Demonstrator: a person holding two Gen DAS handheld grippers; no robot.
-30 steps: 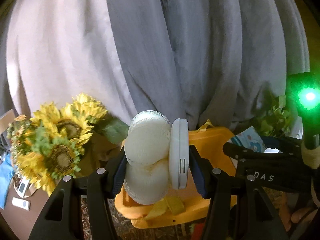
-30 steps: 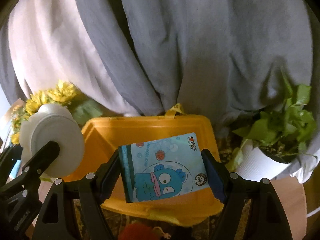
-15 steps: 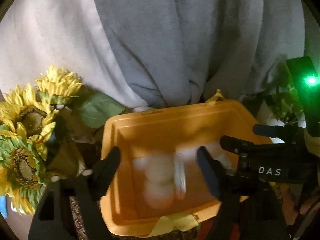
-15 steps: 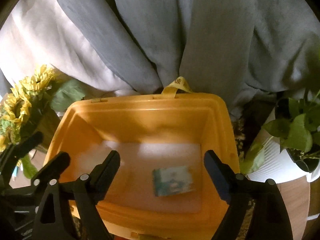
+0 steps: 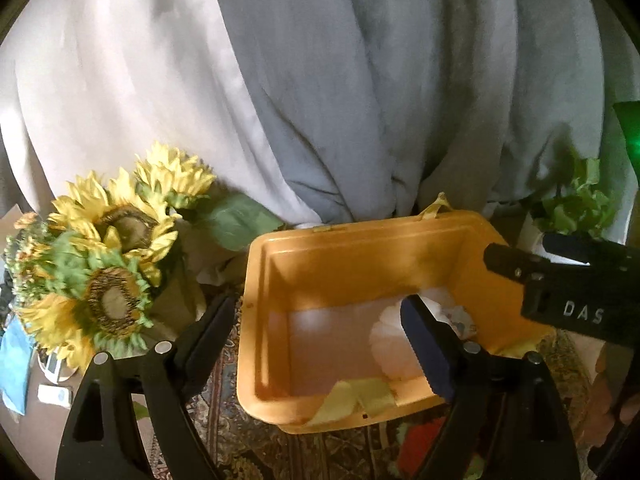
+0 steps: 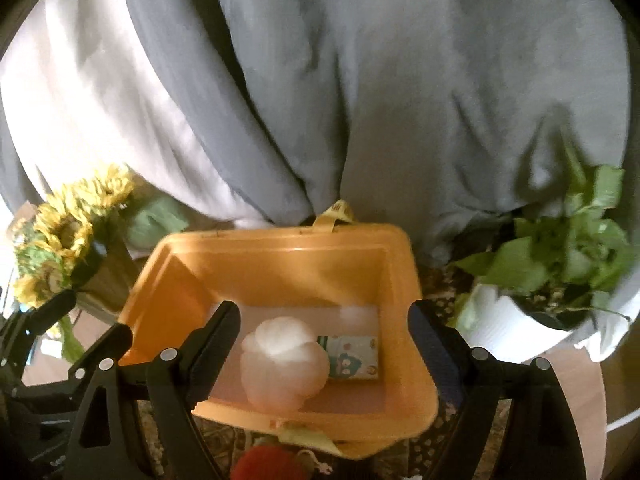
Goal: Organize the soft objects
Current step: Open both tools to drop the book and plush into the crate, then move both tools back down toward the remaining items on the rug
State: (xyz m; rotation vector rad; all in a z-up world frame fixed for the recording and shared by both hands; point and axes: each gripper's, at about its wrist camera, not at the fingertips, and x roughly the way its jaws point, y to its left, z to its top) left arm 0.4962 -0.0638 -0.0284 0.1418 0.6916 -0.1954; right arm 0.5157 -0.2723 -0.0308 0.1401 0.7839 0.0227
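Orange plastic bin [image 6: 276,256] sits on a patterned rug, holding a white puffy soft ball [image 6: 286,362] with a small blue cartoon-printed packet [image 6: 354,356] touching its right side. Above the bin, the left gripper [image 5: 324,340] is opening, nothing between its pads. The right gripper [image 6: 324,344] stands wide and empty. Yellow artificial sunflowers [image 5: 108,260] stand left of the bin.

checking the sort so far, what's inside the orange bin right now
Inside the orange bin lie a white puffy soft item and, touching its right side, a small blue cartoon-print pack. The white item covers the pack's left edge and the floor beneath it, so anything under there is hidden.
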